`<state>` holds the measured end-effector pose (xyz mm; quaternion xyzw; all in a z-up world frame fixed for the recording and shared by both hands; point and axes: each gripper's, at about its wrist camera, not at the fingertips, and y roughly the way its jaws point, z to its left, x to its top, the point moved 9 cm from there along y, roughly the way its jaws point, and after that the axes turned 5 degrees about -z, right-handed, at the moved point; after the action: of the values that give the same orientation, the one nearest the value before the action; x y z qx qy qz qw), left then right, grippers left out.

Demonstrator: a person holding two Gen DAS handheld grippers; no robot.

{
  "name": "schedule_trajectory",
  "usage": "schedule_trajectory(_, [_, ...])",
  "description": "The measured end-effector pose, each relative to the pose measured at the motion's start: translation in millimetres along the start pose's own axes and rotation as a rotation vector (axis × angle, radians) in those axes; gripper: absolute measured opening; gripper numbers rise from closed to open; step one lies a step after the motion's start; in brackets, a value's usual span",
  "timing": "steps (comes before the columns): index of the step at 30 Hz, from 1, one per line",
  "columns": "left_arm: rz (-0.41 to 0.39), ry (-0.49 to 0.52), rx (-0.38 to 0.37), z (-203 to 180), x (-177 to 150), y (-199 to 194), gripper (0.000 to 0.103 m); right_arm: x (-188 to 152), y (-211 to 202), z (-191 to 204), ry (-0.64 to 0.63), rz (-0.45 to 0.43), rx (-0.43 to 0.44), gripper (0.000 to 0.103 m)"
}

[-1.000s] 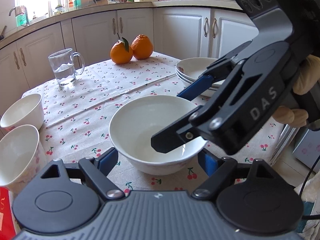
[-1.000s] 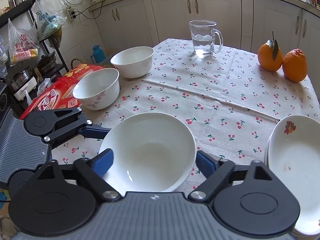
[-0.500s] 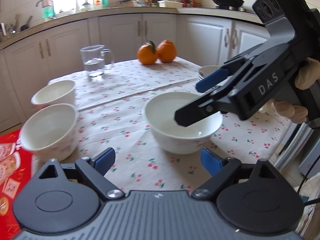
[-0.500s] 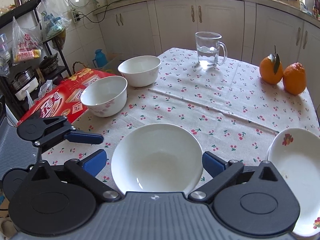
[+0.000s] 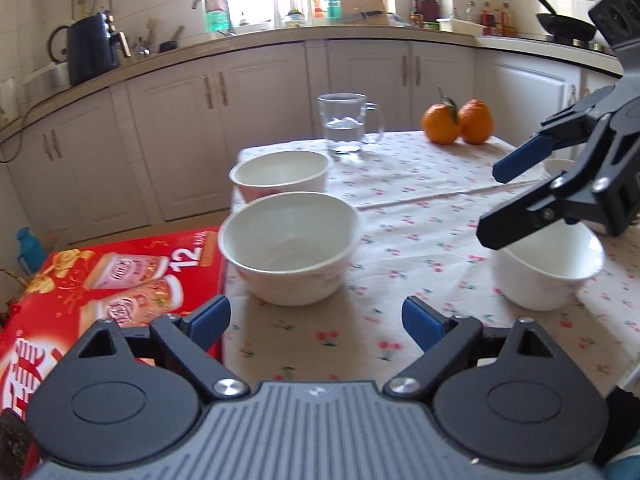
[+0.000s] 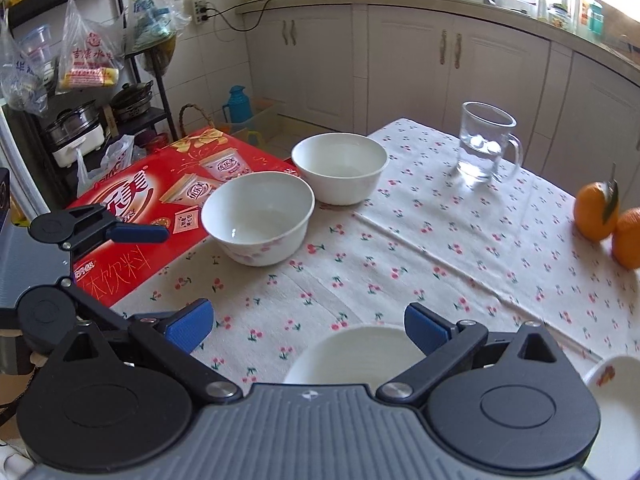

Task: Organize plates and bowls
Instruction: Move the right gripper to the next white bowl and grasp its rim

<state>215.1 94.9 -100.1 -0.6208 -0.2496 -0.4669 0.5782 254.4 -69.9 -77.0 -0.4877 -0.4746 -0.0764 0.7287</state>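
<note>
Three white bowls stand on the cherry-print tablecloth. My left gripper [image 5: 316, 318] is open and empty, and it faces the nearest small bowl [image 5: 290, 248] at the table's left edge. Behind that one stands a second small bowl [image 5: 280, 174]. The third, wider bowl [image 5: 548, 276] sits at the right, with my right gripper [image 5: 500, 204] open just above its rim. In the right wrist view that bowl [image 6: 360, 352] lies low between the fingers of the right gripper [image 6: 308, 326], untouched. A stack of plates [image 6: 616, 400] shows at the bottom right.
A glass mug [image 5: 344, 124] with water and two oranges [image 5: 456, 122] stand at the far side of the table. A red drinks carton [image 5: 112, 292] lies against the table's left edge. White cabinets run behind. A finger [image 6: 136, 233] of the left gripper reaches over the carton.
Both grippers stood around the wide bowl and have opened wider and come away. The left one swung left toward the two small bowls. The right one drew back and rose a little.
</note>
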Motion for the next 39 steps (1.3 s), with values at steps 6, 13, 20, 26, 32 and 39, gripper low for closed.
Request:
schedule_trajectory(6, [-0.001,-0.003,0.032,14.4,1.1,19.4,0.093,21.7,29.1,6.9,-0.022,0.023,0.054,0.103])
schedule_trajectory(13, [0.008,-0.04,0.021,20.1,0.2,40.3,0.092,44.5,69.0,12.4,-0.034,0.049,0.112,0.102])
schedule_trajectory(20, [0.003,-0.035,-0.003,15.8,3.6,49.4,0.092,54.1,103.7,15.6,-0.054,0.087,0.142,0.097])
schedule_trajectory(26, [0.0,-0.034,-0.018,12.9,4.9,54.6,0.09,57.6,122.0,15.7,-0.061,0.112,0.146,0.087])
schedule_trajectory(32, [-0.004,-0.025,-0.028,12.0,5.1,55.0,0.087,59.6,129.2,14.7,-0.047,0.122,0.159,0.076])
schedule_trajectory(39, [-0.007,-0.017,-0.034,11.6,5.5,54.2,0.086,58.8,130.3,14.7,-0.032,0.122,0.167,0.069])
